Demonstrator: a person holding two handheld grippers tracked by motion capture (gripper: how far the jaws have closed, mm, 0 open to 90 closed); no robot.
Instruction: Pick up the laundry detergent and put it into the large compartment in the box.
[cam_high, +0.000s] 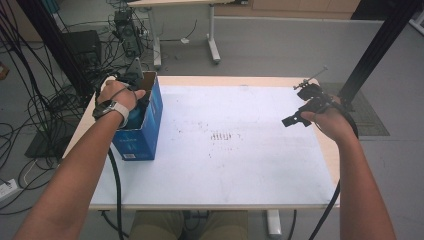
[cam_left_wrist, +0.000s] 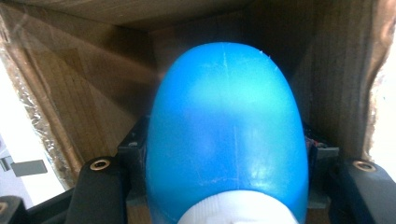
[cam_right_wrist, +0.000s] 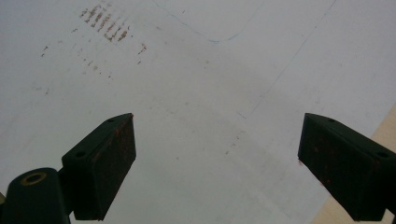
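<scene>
Blue plastic bottle (cam_left_wrist: 224, 135), rounded, with a white cap at its lower end: we record it inside the open-topped blue cardboard box (cam_high: 145, 131), whose plain brown inner walls stand around it in the left claw view. In that view the bottle sits between the two black jaws, which press against its sides; we list the left claw (cam_left_wrist: 224, 186) as closed on the bottle.

Blue cardboard box: upright at the left end of the bench (cam_high: 240, 165), close to its left edge, white print on its front face. In the high view the left hand (cam_high: 117, 97) reaches down into the box's mouth from above, a watch (cam_high: 111, 108) on the wrist and a black cable trailing from it down past the bench's near edge.

Right claw (cam_high: 295, 120): held by the right hand (cam_high: 332, 122) above the bench's right edge, well apart from the box. In the right claw view we see its two black jaws standing wide apart with nothing between them, pads flecked with reddish marks, pointing down at the bench.

Bench: white sheet over a pale wooden top, with a patch of small brownish marks (cam_high: 220, 136) near its middle and a thin blue pen line (cam_right_wrist: 210, 37) seen in the right claw view.
</scene>
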